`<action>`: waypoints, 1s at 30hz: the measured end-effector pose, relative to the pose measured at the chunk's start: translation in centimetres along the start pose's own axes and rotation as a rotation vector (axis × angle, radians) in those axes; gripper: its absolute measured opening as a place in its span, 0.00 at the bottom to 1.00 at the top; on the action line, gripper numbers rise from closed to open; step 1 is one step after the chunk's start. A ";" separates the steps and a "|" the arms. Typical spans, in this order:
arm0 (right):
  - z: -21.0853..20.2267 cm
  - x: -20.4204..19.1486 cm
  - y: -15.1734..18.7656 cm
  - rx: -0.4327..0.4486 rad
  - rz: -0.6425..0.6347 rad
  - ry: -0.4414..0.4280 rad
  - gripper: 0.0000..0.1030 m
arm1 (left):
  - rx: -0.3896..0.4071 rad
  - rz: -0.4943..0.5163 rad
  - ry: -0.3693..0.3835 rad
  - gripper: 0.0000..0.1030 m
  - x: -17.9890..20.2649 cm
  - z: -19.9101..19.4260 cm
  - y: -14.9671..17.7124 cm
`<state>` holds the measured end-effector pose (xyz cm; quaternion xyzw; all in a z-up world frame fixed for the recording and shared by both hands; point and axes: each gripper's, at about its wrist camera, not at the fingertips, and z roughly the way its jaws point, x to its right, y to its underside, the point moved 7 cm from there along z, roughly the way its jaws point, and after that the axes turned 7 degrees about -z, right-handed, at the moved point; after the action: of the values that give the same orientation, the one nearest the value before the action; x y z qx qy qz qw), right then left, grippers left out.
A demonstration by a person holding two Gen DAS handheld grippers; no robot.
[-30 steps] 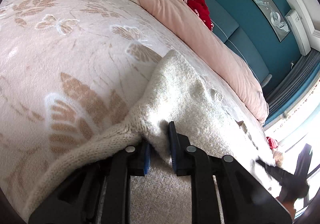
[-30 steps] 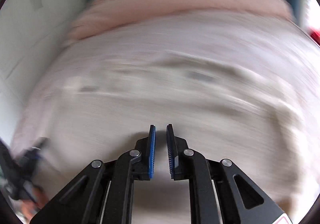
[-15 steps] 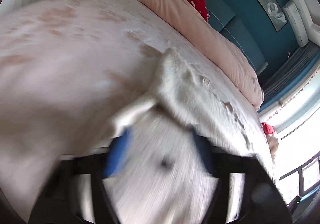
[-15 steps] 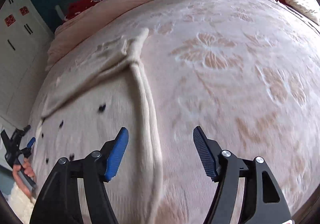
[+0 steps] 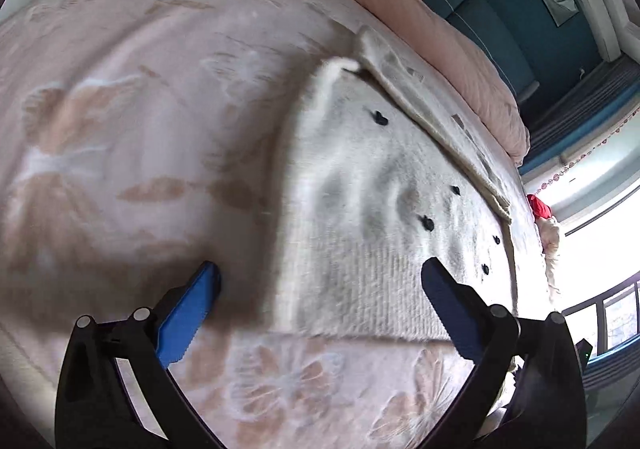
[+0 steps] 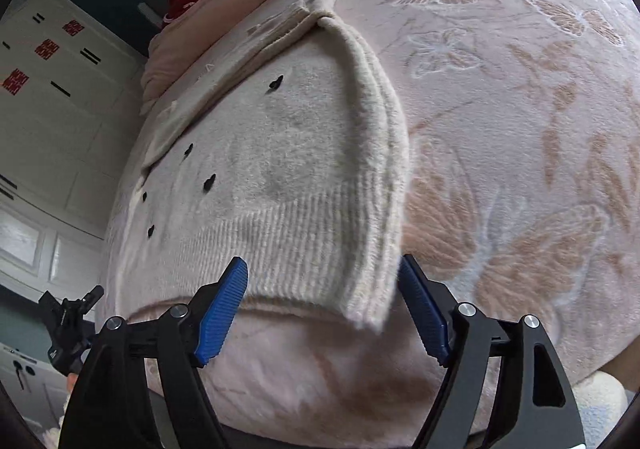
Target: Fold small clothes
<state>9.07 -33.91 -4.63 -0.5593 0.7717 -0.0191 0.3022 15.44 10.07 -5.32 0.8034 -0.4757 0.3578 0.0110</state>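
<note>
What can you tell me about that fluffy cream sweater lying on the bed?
The cream sweater looks like soft, fuzzy knit with a ribbed hem and small black dots scattered over its front. It lies flat on the pink floral blanket. One sleeve is folded inward along its side, and another layer is folded across its far end. Nothing grips it: both pairs of blue-padded fingers hang apart above its hem, not touching it.

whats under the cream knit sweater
The cream knit sweater lies flat on the pink butterfly-print blanket, which shows all around it. A sleeve is folded over along one side. Whatever is beneath the sweater's middle is covered.
</note>
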 end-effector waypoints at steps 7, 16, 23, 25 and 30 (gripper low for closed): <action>2.9 -1.1 -2.8 0.036 0.055 -0.056 0.71 | -0.036 0.016 0.015 0.91 3.2 4.0 -1.5; 0.2 -1.8 -3.7 0.031 0.057 -0.071 0.10 | -0.116 -0.045 -0.022 0.07 2.7 1.4 -2.4; -4.8 -2.7 -1.7 -0.011 -0.074 -0.034 0.09 | -0.139 0.020 0.014 0.05 3.4 -5.0 -0.4; -6.2 -2.5 -0.4 -0.039 -0.098 -0.029 0.09 | -0.158 0.057 0.007 0.05 3.3 -6.6 0.7; -9.8 -2.0 7.0 -0.219 -0.204 -0.013 0.09 | -0.291 0.127 -0.043 0.06 1.1 -11.8 6.5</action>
<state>-1.32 -32.57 1.72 -0.6645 0.7064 0.0385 0.2409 4.09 9.91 2.04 0.7692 -0.5725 0.2678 0.0943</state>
